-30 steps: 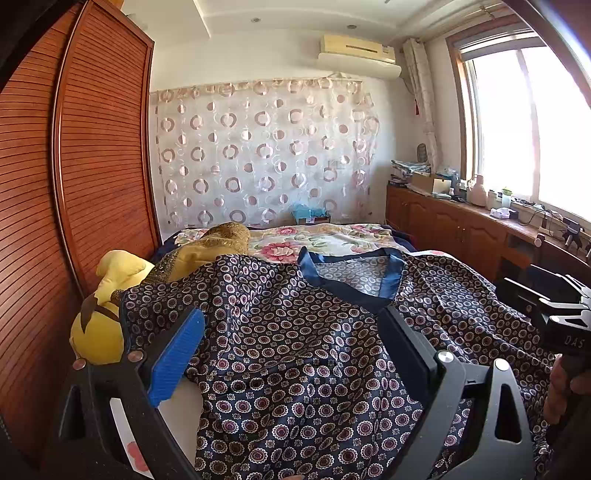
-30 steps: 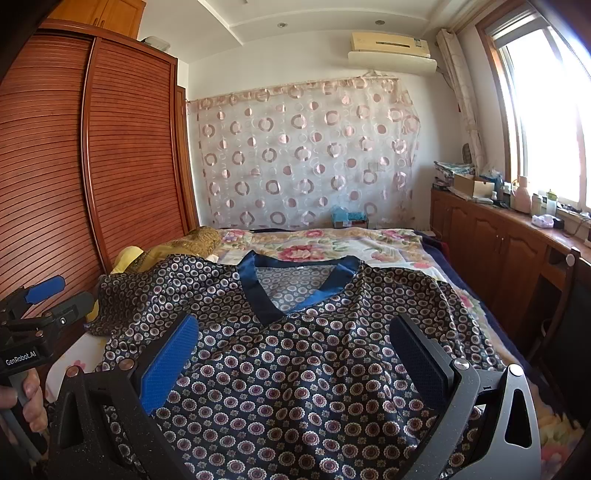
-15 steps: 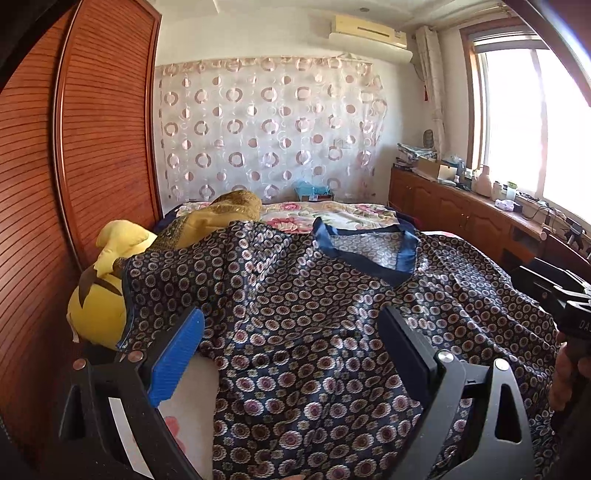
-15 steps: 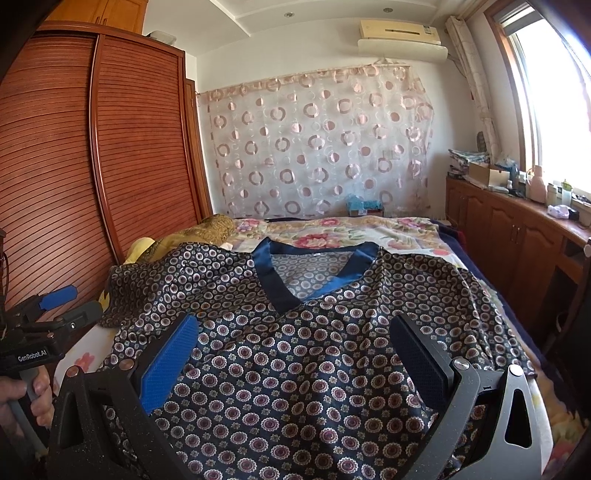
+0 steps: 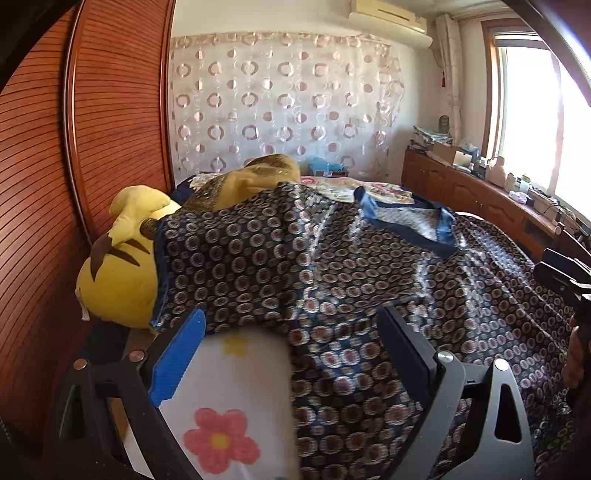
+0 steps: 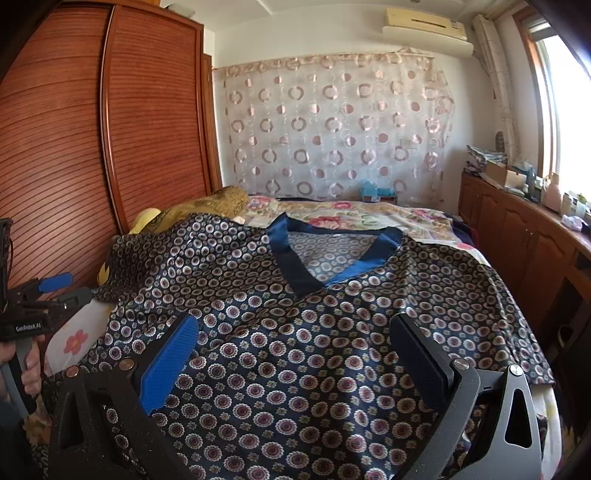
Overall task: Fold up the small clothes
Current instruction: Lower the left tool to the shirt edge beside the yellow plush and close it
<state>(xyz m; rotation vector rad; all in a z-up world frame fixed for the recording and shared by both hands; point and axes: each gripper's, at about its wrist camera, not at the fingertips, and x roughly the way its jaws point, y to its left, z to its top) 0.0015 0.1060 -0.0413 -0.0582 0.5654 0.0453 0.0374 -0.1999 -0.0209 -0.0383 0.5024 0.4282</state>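
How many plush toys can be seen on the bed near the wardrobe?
1. A yellow plush toy lies at the bed's left edge, against the wooden wardrobe, partly covered by the patterned shirt sleeve. In the right wrist view only a small part shows; others may be hidden under the fabric.

One navy satin top patterned with small rings and trimmed with a blue V-neck (image 6: 295, 332) lies on one bed with a floral sheet (image 6: 406, 218). One yellow plush toy (image 5: 118, 273) sits beside one mustard-gold cloth (image 5: 255, 177). Two black hand-held grippers with blue pads: left (image 5: 291, 354), right (image 6: 295, 354). One wall air conditioner (image 6: 424, 27).
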